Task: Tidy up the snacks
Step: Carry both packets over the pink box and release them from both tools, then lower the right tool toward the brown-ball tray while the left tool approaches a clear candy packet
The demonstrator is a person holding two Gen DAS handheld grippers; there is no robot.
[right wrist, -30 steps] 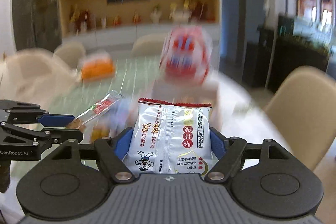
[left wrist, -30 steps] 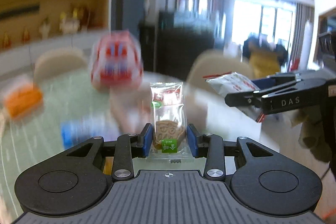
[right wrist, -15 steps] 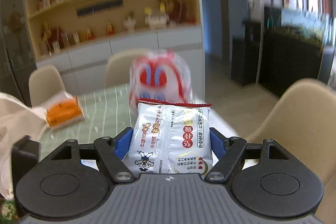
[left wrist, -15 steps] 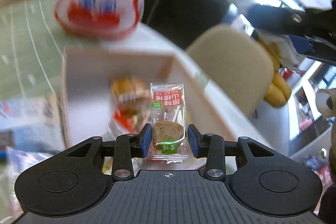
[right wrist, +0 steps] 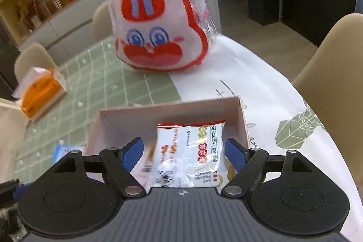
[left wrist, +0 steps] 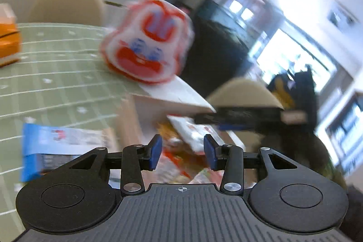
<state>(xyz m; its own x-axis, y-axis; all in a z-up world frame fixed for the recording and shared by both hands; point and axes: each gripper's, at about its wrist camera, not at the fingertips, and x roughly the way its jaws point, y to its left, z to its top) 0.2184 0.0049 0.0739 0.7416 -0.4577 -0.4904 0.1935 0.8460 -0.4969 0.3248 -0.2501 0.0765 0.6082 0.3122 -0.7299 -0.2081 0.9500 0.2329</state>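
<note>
R gripper [right wrist: 184,152] jaws opening, silver snack pack [right wrist: 190,155] loose btwn them, dropping into pink box [right wrist: 172,111] near tabletop's right edge; L gripper [left wrist: 182,152] apart, empty, over box w/ snacks

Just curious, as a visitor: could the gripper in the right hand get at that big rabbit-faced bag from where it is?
Probably yes. The rabbit-faced bag stands in the open beyond the box; only the box lies between.
</note>
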